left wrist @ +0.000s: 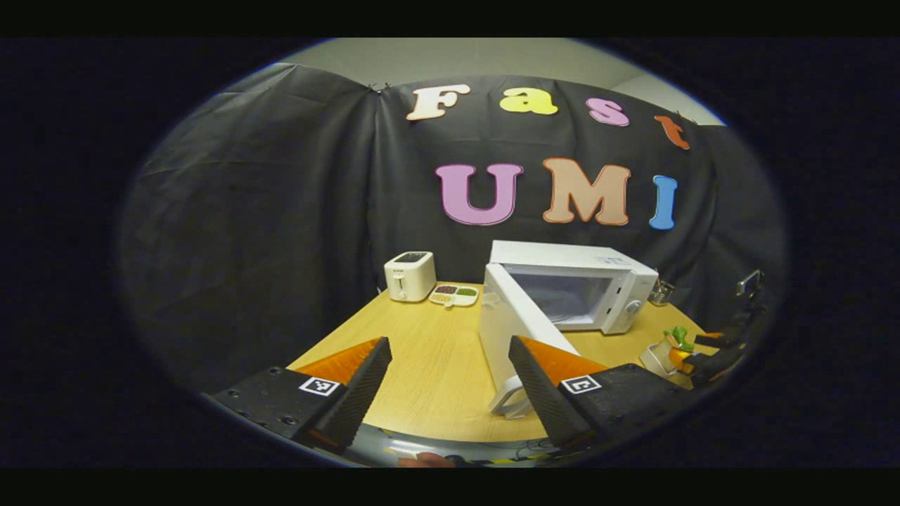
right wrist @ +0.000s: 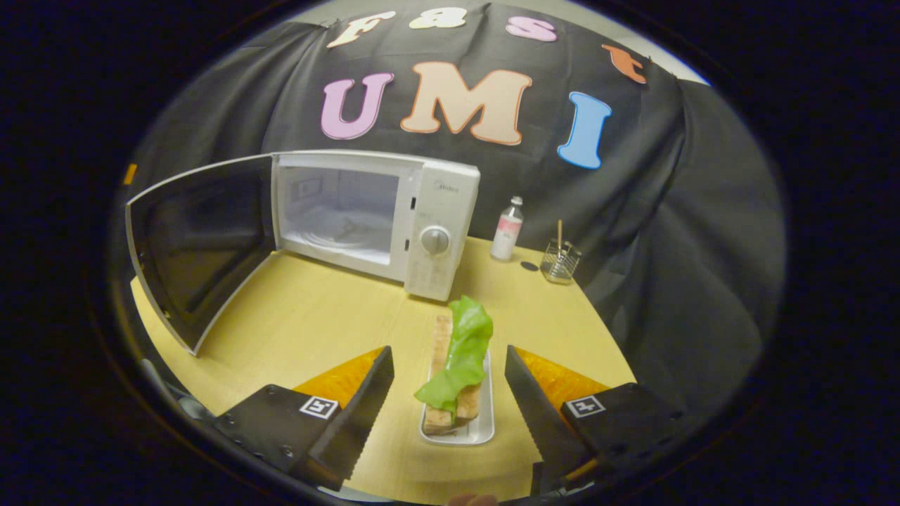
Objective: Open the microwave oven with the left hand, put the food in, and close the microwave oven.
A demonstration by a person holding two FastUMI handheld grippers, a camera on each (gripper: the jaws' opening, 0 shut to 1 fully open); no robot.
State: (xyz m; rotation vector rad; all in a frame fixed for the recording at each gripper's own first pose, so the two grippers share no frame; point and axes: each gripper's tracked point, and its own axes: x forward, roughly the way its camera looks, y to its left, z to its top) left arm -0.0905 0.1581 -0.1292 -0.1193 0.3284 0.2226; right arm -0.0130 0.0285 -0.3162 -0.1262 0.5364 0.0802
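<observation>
Looking along your right gripper (right wrist: 448, 393), you see its jaws spread wide on either side of the narrow white rectangular tray (right wrist: 484, 427), which carries the bread slices topped with a floppy green lettuce leaf (right wrist: 460, 351) near the front edge of the pale wooden bench (right wrist: 309, 323). Judge the load light but loose: the tray is stiff and probably slick, the leaf soft and unsecured, so pinch the tray's long rims and keep it level. The white microwave oven (right wrist: 439, 225) stands toward the back edge, its dark-windowed door (right wrist: 200, 239) swung fully open. Your left gripper (left wrist: 450, 383) hangs open and empty by the door's outer edge. The bench between tray and cavity lies free.
</observation>
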